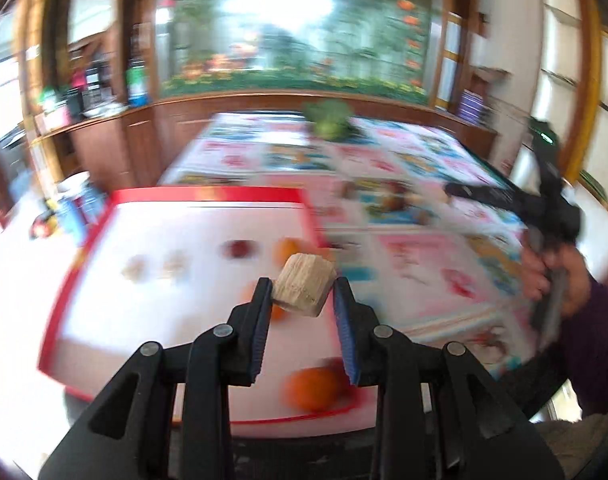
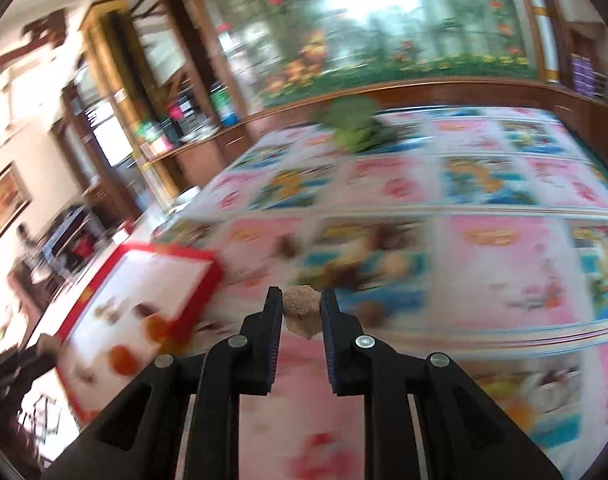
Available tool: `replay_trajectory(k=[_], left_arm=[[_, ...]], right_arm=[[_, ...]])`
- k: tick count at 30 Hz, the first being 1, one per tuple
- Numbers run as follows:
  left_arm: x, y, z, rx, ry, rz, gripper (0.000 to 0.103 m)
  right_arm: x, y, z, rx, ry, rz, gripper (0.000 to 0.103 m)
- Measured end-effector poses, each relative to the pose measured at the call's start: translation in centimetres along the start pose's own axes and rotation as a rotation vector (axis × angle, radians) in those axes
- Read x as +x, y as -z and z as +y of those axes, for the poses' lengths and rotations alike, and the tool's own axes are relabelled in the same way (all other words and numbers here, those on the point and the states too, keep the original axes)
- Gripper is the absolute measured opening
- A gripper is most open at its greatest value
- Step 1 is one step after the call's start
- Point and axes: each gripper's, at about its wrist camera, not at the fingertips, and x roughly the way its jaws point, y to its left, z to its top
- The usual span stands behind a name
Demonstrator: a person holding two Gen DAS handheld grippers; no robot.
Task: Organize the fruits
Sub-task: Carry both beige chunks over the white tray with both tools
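Observation:
My left gripper (image 1: 304, 286) is shut on a pale beige chunk (image 1: 304, 284) and holds it above the right part of a white tray with a red rim (image 1: 207, 194). Blurred on the tray lie oranges (image 1: 312, 388), a dark red fruit (image 1: 239, 249) and two pale pieces (image 1: 155, 267). My right gripper (image 2: 301, 300) is shut on a small brown rough nut-like fruit (image 2: 300, 310) above the patterned tablecloth; the tray (image 2: 175, 254) lies to its left. In the left wrist view the right gripper (image 1: 552, 208) shows at the right, in a hand.
A colourful patterned cloth (image 2: 484, 208) covers the table. A pile of small brown fruits (image 2: 344, 264) lies on it ahead of the right gripper. A green leafy thing (image 2: 356, 128) sits at the far edge. Wooden cabinets stand behind.

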Motion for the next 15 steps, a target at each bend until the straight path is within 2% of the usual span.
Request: replay_trajectory(k=[5,10,15], left_arm=[[-1.6,-0.2,4.9,-0.068,-0.136,-0.051,0.033],[-2.9,0.6,8.0,-0.092,-0.229,-0.092,0.033],[-2.6,1.5,10.2,-0.128,-0.239,-0.078,0.033]], right_arm=[[2.3,0.1,10.1,-0.157,-0.173,0.067,0.017],[4.1,0.4,16.9,-0.277,-0.237,0.110,0.017],[6.3,1.5,20.9,-0.354,-0.235,0.158,0.017]])
